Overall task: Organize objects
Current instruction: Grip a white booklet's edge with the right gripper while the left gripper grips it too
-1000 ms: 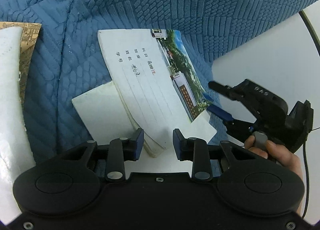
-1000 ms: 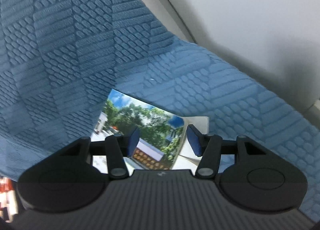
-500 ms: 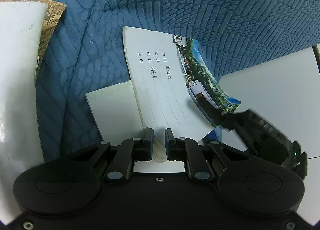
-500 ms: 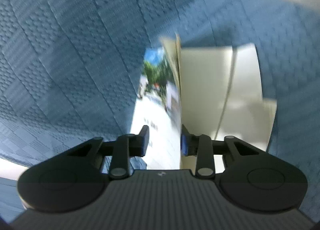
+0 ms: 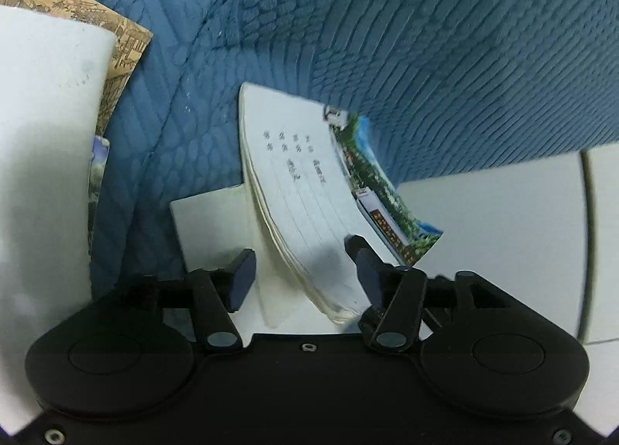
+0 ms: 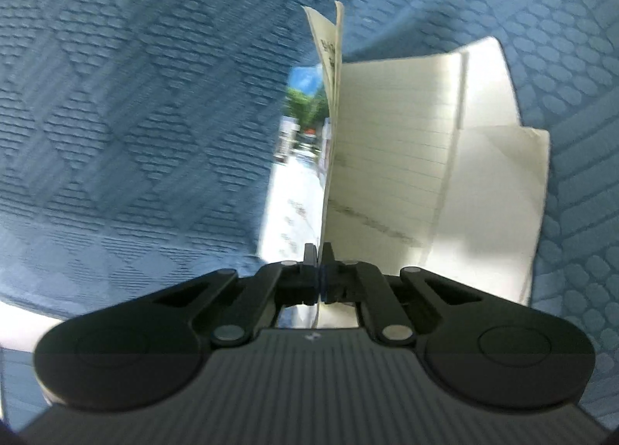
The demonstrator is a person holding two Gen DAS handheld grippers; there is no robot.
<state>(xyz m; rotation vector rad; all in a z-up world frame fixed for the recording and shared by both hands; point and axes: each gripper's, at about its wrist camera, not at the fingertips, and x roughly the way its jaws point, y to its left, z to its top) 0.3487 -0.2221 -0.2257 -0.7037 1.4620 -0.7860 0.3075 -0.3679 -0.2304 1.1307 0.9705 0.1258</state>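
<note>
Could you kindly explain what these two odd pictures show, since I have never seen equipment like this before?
No robot here: a person holds a two-finger tool in each hand, each with a camera looking along its fingers. One picture is from the left tool, the other from the right tool. A notebook with a photo cover lies on a blue quilted cloth. The right tool has just closed on the notebook's cover, lifting it. The left tool has just opened and straddles the pages without pressing them.
</note>
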